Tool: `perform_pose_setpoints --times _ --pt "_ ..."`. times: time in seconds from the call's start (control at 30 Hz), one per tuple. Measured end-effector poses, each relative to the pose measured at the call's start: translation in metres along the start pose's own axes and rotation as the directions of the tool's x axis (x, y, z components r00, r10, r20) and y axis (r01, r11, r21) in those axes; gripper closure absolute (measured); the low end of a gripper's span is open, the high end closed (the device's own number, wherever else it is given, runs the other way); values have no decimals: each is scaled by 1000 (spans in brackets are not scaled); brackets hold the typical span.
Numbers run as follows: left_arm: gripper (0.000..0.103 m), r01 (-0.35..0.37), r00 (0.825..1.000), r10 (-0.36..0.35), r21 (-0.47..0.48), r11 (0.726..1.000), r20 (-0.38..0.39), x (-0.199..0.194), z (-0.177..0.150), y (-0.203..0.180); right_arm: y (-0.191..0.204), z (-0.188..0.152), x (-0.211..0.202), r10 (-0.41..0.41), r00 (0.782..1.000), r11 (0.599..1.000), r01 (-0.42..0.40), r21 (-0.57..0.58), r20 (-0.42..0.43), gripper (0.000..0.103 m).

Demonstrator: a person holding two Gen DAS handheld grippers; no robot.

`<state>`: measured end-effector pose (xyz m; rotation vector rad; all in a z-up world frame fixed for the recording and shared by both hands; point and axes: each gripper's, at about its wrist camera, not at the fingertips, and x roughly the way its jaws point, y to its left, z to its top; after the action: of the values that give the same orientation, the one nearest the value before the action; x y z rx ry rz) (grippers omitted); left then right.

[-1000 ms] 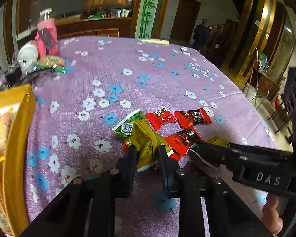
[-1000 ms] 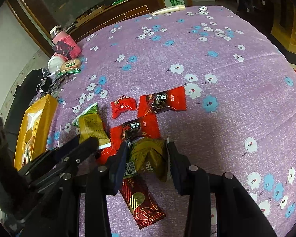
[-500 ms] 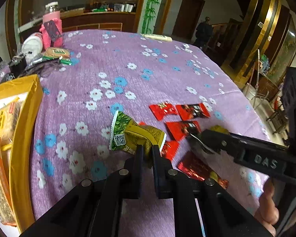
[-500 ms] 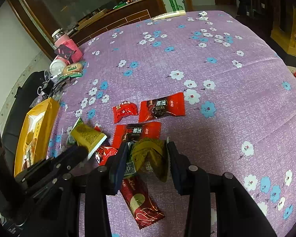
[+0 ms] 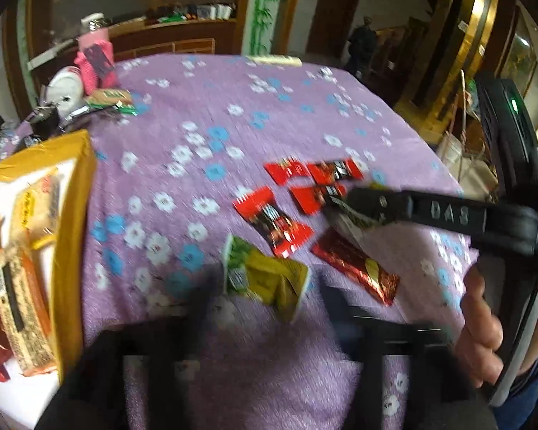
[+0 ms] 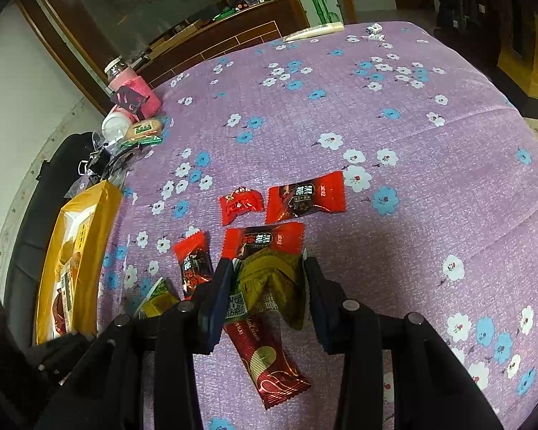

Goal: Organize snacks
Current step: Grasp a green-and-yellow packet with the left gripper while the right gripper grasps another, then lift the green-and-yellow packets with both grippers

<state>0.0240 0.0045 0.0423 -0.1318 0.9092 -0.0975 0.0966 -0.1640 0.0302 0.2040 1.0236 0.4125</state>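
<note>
Several snack packets lie on the purple flowered tablecloth [image 6: 430, 136]. My right gripper [image 6: 267, 286] is shut on an olive-green packet [image 6: 272, 286], held above a dark red bar [image 6: 265, 362]. Red candies [image 6: 305, 197] lie just beyond. My left gripper [image 5: 265, 304] is blurred; its fingers stand wide apart around a yellow-green packet [image 5: 265, 279] that lies between them. That packet also shows in the right wrist view [image 6: 156, 297]. The yellow box [image 5: 71, 236] with packed snacks sits at the left.
A pink bottle [image 6: 132, 93], a white cup [image 6: 113, 125] and small packets crowd the far left corner. A white tube [image 6: 314, 31] lies at the far edge. The yellow box [image 6: 86, 251] stands by the table's left edge.
My left gripper opened and let go of the yellow-green packet, which now lies nearer the box. A red candy that it covered is uncovered. The right gripper kept its hold.
</note>
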Motion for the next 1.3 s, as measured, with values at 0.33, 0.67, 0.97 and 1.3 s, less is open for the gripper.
perform_pose_setpoints --times 0.33,0.67,0.97,1.3 --pt "30 -64 997 69 102 993 -46 39 1 -6 -2 1 -1 1 1000 1000 -1 2 6 64" --pt "60 -52 999 51 102 993 7 36 -6 -4 7 -1 -1 16 1000 1000 -16 -23 8 64" --pt "63 -81 994 79 29 996 69 27 -1 13 21 -5 -2 52 998 996 -50 -80 19 64" --pt "63 -112 988 108 32 993 107 21 -2 16 50 -16 -10 45 996 975 -28 -220 72 64"
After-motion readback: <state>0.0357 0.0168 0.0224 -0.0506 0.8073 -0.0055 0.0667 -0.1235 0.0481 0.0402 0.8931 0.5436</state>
